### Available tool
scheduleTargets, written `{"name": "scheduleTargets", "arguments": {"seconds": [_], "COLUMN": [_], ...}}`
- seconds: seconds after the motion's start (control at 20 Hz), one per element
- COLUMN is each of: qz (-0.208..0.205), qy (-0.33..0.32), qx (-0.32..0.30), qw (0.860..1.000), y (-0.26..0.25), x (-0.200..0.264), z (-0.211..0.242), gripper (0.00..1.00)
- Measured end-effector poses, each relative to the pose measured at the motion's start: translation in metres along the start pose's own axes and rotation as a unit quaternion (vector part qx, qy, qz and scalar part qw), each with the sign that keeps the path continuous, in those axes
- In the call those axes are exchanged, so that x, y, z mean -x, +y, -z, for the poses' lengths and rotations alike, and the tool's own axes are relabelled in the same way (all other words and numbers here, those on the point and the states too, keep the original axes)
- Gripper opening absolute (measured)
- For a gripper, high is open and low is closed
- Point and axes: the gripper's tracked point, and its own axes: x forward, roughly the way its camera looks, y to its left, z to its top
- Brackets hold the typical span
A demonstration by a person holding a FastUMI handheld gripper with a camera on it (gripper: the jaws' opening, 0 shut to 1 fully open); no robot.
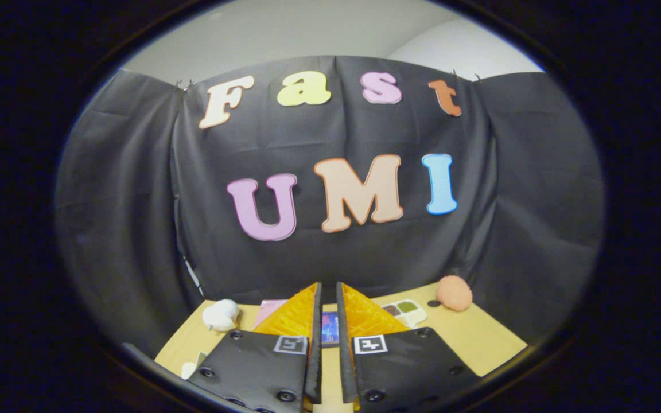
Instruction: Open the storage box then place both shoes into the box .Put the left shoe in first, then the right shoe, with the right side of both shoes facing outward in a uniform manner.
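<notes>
Where the storage box and the two shoes lie cannot be told from this angle, so start from what you hold. Your tongs (pixel 329 287) are clenched almost together, with a thin slit left between the two fingers (pixel 296 315), and they grasp nothing. They point level across the counter (pixel 479 338) toward the back of the booth. Each finger carries a small square black-and-white marker (pixel 291 344) on its base plate.

Through the slit, just beyond the fingertips, you see a small dark device with a lit screen (pixel 330 328) lying flat on the counter. To the left of the fingers, partly hidden by the left one, is a flat pink item (pixel 269 310). Further left, near the counter's back corner, sits a white soft lump (pixel 221 315); what it is cannot be made out. A white scrap (pixel 190 369) shows at the counter's near left, just beside the left base plate.

To the right of the fingers, a pale tray (pixel 408 311) with several compartments lies flat, with darker and greenish fillings in it. Just past it is a small dark dot (pixel 434 303) on the wood, and beside that a round peach-coloured lump (pixel 454 293) rests near the back edge, close to the cloth.

Behind everything, the black cloth wall (pixel 135 229) hangs in folds around the counter on three sides. Above it a pale room wall (pixel 307 28) shows.
</notes>
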Motion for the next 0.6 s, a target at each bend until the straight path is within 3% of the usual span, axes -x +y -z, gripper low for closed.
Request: {"name": "scheduleTargets", "arguments": {"seconds": [0.6], "qz": [-0.009], "qy": [-0.058], "qx": [0.044], "qw": [0.997], "y": [-0.054], "x": [-0.026], "z": [-0.039], "gripper": [0.16]}}
